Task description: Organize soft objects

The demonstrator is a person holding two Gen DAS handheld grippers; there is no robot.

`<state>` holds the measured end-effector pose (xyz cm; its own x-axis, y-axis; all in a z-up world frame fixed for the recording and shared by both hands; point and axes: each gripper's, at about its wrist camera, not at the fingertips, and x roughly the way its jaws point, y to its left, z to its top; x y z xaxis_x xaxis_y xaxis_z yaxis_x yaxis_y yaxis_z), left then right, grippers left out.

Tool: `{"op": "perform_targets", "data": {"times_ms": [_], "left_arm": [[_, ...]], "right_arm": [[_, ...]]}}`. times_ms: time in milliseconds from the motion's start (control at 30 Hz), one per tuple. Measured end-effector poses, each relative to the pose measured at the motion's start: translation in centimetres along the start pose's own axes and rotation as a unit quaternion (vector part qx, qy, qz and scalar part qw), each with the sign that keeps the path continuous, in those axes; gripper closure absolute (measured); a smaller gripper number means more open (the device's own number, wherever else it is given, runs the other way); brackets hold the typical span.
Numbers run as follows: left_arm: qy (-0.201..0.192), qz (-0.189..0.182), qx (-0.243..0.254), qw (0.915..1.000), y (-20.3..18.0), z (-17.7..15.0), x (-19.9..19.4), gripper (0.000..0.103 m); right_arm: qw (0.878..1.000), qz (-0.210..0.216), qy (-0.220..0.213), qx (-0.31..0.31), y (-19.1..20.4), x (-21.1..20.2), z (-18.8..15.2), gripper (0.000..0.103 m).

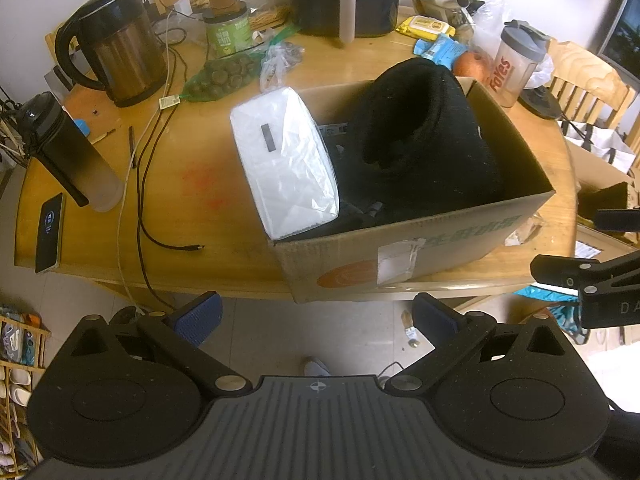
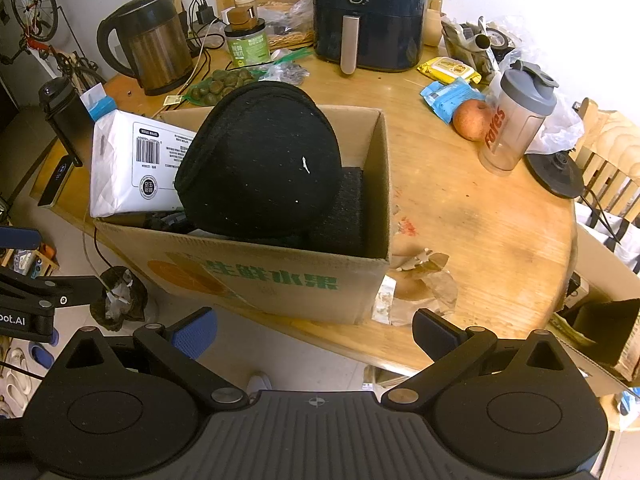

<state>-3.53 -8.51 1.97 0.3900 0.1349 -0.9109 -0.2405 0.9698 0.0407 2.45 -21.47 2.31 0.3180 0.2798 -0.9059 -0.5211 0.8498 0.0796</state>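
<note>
A cardboard box [image 1: 452, 240] [image 2: 280, 276] stands on the wooden table. A black neck pillow [image 1: 420, 128] [image 2: 260, 160] rises out of the box. Leaning over the box's left wall is a white plastic-wrapped tissue pack [image 1: 284, 160] [image 2: 128, 164]. More dark items lie low in the box beneath them. My left gripper [image 1: 318, 320] hangs open in front of the box, off the table edge, holding nothing. My right gripper [image 2: 316, 332] is open too, just short of the box's near wall. Each gripper shows at the edge of the other's view.
On the table stand a kettle [image 1: 116, 48], an air fryer [image 2: 368, 12], a green jar [image 2: 248, 44], a shaker bottle [image 2: 516, 120], an apple [image 2: 472, 120], a dark bottle [image 1: 68, 152] and a phone [image 1: 48, 232]. Cables [image 1: 140, 184] trail left. Torn paper [image 2: 416, 284] lies right of the box. Chairs and floor boxes stand right.
</note>
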Motion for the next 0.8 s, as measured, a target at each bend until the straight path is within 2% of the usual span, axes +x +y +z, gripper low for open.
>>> {"op": "perform_targets", "data": {"times_ms": [800], "left_arm": [[0.001, -0.007, -0.002, 1.0000, 0.17, 0.03, 0.16, 0.000]], "right_arm": [[1.000, -0.002, 0.000, 0.003, -0.64, 0.00, -0.18, 0.000]]}}
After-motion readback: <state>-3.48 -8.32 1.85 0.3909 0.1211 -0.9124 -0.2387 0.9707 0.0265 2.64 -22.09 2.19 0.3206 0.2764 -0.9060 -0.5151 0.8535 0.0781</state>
